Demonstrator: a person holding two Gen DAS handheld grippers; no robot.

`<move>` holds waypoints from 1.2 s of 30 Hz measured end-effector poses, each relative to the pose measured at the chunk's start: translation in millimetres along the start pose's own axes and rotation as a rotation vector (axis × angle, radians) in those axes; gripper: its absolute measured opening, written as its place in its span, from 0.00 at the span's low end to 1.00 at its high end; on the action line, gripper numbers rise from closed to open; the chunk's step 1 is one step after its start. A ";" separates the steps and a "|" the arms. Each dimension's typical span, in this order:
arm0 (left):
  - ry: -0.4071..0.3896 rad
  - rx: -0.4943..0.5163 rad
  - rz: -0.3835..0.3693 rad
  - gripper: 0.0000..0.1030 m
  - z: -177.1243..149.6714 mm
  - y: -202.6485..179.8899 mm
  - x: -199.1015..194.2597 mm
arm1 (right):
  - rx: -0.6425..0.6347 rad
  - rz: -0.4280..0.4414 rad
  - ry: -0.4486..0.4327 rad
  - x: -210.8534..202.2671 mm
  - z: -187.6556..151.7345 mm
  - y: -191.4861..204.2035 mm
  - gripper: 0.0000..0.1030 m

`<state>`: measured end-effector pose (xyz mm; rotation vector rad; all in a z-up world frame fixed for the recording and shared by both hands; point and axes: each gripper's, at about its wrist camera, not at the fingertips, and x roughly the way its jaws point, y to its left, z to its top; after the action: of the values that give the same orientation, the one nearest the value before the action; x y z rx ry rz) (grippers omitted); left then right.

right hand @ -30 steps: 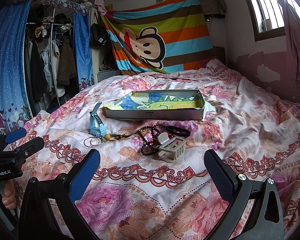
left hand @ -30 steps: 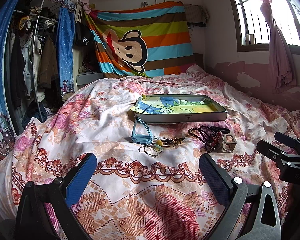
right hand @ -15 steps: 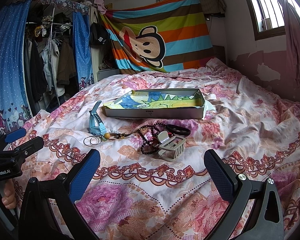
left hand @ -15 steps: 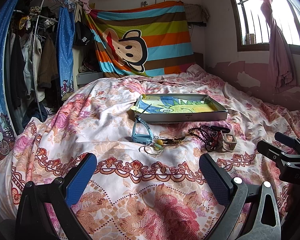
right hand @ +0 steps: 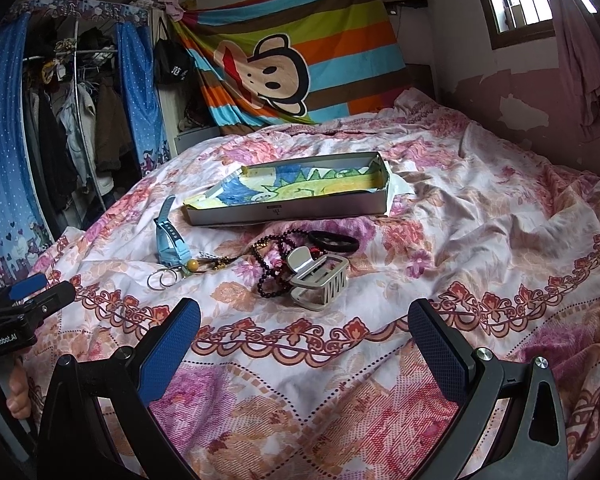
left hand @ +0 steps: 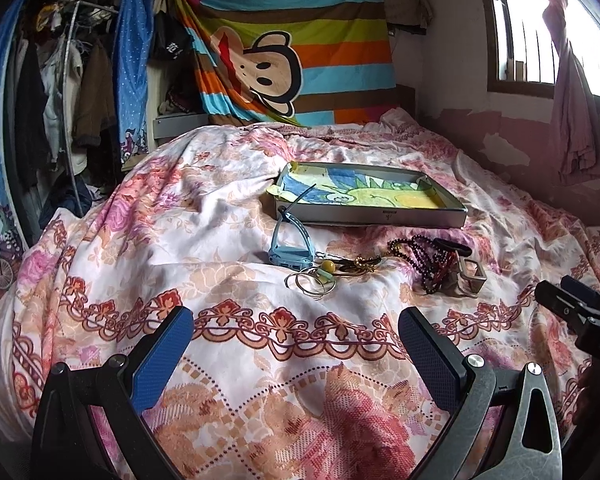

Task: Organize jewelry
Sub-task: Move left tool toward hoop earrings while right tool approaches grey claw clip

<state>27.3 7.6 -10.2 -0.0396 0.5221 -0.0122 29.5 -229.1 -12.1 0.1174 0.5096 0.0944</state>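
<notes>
The only writing you can read is "GenRobot.AI" in white on the black body of your left gripper (right hand: 28, 304) where it shows at the left edge of the right wrist view; the small mark on the front wall of the shallow grey box (left hand: 384, 220) is too small to make out. Your left gripper (left hand: 296, 344) has its blue, dimpled fingers (left hand: 162, 356) spread wide with nothing between them, hovering over the floral bedspread (left hand: 180, 240) short of the jewelry. Your right gripper (right hand: 304, 340) is likewise wide apart and holds nothing, its textured blue fingers (right hand: 170, 350) above the scalloped red border of the cloth. The jewelry lies in a loose row on the bed just in front of the box: a light blue watch (right hand: 170, 240) with a rubbery strap standing up on its edge, thin silver wire rings (right hand: 162, 278) beside a yellow bead (right hand: 193, 265), a tangle of dark red beaded strands (right hand: 272, 268), a black elastic hair tie (right hand: 334, 240), and a pale metallic claw hair clip (right hand: 320, 280) resting against the beads. The box is lined with a crayon-coloured drawing (right hand: 296, 186) in blue, green and yellow. A striped monkey-face blanket (left hand: 288, 52) hangs on the wall behind the bed.
</notes>
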 end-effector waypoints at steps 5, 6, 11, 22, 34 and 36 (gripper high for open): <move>0.062 0.026 -0.041 1.00 15.9 6.7 24.8 | -0.065 0.044 0.030 13.9 12.7 -5.7 0.99; 0.074 0.017 -0.056 1.00 18.6 9.6 31.2 | -0.082 0.050 0.037 17.8 16.2 -6.5 0.99; 0.130 0.003 -0.139 1.00 32.8 16.5 67.8 | -0.162 0.071 0.091 46.5 32.8 -8.7 0.99; 0.262 0.003 -0.220 0.75 50.8 12.4 135.1 | -0.141 0.188 0.269 124.5 41.1 -11.5 0.99; 0.424 0.039 -0.130 0.38 32.6 6.0 168.4 | -0.123 0.167 0.398 160.4 30.9 -7.3 0.98; 0.431 0.046 -0.120 0.25 30.2 3.6 167.5 | -0.119 0.168 0.394 161.0 31.4 -8.7 0.94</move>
<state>187.5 8.6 -67.7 -0.0234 0.9493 -0.1522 185.3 -221.3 -63.5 0.0241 0.8856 0.3157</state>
